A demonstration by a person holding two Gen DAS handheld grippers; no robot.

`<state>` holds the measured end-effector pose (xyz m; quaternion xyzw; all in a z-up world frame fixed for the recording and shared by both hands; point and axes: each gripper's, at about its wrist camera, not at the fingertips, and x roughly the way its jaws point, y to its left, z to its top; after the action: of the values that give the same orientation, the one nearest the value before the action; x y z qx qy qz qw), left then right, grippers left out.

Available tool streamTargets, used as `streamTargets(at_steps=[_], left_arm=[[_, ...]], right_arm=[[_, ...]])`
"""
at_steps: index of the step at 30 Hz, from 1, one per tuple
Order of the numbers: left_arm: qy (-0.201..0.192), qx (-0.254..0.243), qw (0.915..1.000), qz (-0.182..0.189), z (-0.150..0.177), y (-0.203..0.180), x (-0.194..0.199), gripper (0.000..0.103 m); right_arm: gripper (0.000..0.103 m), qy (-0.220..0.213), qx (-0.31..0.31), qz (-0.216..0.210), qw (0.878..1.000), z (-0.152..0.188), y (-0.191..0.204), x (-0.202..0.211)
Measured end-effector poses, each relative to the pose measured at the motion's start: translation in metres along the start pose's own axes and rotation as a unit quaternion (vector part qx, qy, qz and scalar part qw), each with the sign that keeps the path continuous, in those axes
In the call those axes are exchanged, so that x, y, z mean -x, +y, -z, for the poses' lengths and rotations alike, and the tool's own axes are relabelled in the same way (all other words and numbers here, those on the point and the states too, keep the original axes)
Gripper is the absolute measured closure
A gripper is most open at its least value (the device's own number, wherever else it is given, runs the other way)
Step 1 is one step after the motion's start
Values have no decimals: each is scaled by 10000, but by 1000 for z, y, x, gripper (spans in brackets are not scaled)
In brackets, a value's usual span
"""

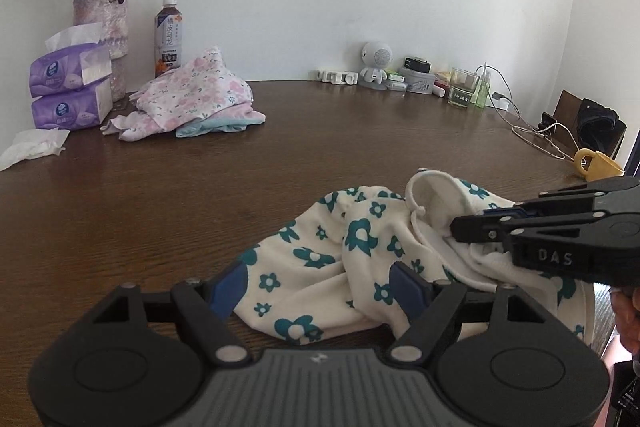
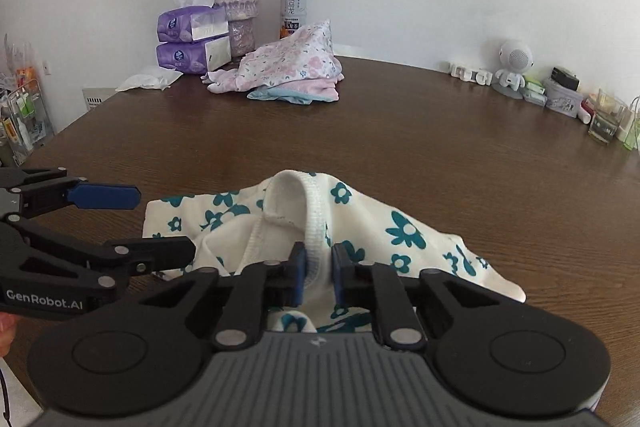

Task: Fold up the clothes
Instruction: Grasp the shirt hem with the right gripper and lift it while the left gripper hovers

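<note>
White wall behind, dark wood counter [image 2: 400, 131] with clutter along the back edge — vase of dried roses [image 2: 231, 7], two purple tissue packs [image 2: 192, 39], tea bottle [image 2: 294, 7], small white robot figurine [image 2: 514, 67], glass [image 2: 606, 123]. Near the front edge lies a crumpled white garment with teal flowers [image 1: 320, 251], bunched, ribbed neckline [image 2: 312, 211] turned up toward the right wrist camera. Right tongs [image 2: 319, 277] are clamped on that neckline band, cloth pinched between the blue pads [image 2: 299, 275]. Left tongs [image 1: 318, 285] stand wide apart, straddling a loose fold at the garment's near left edge; pads not pressing on cloth as far as I can see, so no grip there. Back left — a pile of pink floral and light-blue clothes [image 2: 288, 75], stacked loosely rather than neatly, can't tell if it counts as folded or waiting. Progress judgement: early on this piece; one hold made at the collar, second hold not yet taken, garment not spread flat, no fold made. Left to do: grab with the left, lift and flatten, then fold.
</note>
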<state>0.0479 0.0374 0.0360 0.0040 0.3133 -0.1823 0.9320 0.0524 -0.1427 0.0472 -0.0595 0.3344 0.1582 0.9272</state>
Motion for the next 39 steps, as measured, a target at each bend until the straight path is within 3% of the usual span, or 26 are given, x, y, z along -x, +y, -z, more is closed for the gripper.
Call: streamTargets(at_steps=[7, 13, 16, 22, 29, 35, 37, 39], left_arm=[[-89, -5, 9998, 192, -4, -6, 7, 27], [-119, -141, 9989, 420, -4, -26, 7, 27], [-63, -206, 9983, 541, -2, -35, 4, 26], [6, -378, 9972, 643, 0, -53, -2, 26], [80, -319, 9968, 730, 1, -49, -5, 25], [47, -348, 9971, 676, -2, -47, -5, 25], [34, -337, 9975, 625, -7, -48, -6, 25], [23, -419, 9978, 516, -14, -53, -10, 25]], right_arm=[[100, -695, -482, -83, 9964, -1, -52, 53], [100, -1163, -1032, 251, 9875, 19, -121, 111], [100, -1040, -1295, 435, 9851, 49, -148, 119], [100, -528, -1700, 612, 9821, 102, -171, 92], [99, -525, -1915, 544, 9786, 114, -174, 84], [85, -1230, -2258, 323, 9658, 106, -174, 123], [63, -1427, -2036, 112, 9685, 93, -160, 133], [49, -1451, -1661, -248, 9751, 75, -139, 132]])
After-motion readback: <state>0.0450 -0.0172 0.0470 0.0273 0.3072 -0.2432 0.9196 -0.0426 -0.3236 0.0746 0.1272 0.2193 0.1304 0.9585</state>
